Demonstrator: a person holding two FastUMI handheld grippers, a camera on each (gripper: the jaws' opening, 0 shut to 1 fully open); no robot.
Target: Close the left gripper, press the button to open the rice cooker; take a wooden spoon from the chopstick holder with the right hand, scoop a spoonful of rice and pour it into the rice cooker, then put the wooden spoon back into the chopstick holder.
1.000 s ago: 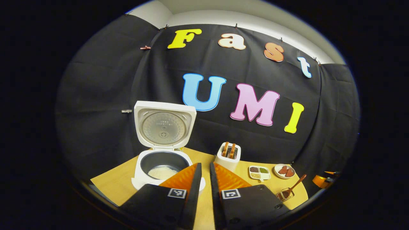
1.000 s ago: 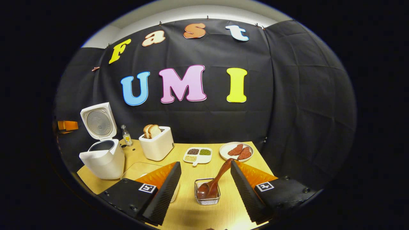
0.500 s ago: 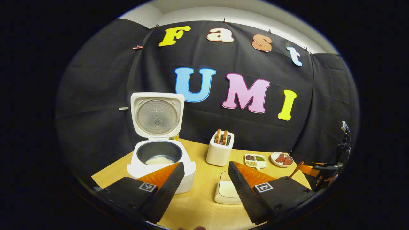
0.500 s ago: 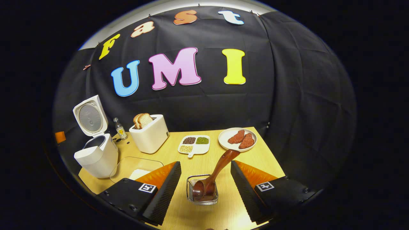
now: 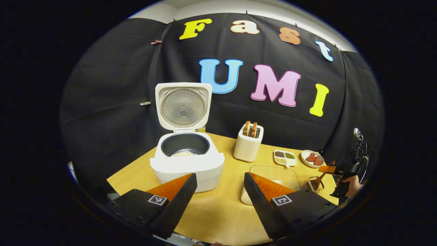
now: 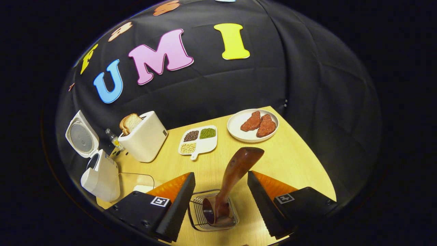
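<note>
The white rice cooker (image 5: pixel 187 164) stands with its lid (image 5: pixel 183 107) up, and a little rice lies in the dark pot (image 5: pixel 184 153). My left gripper (image 5: pixel 220 174) is open in front of it, holding nothing. The dark wooden spoon (image 6: pixel 235 171) stands bowl-down in the wire chopstick holder (image 6: pixel 196 218). My right gripper (image 6: pixel 221 173) is open with the spoon's handle between its fingers, not touching either. The glass container of rice (image 5: pixel 273 176) sits right of the cooker. In the left gripper view the right gripper (image 5: pixel 329 169) hovers over the spoon (image 5: pixel 315 181).
A white toaster (image 6: pixel 143 138) with bread stands behind, beside a divided dish of beans (image 6: pixel 199 140) and a plate of meat (image 6: pixel 252 124). A small bottle (image 6: pixel 111 136) is behind the cooker (image 6: pixel 99 172). The table's right edge (image 6: pixel 307 150) runs near the holder.
My left gripper went from shut to open and drew back from the cooker. My right gripper came down and forward, so the spoon's handle now stands between its fingers.
</note>
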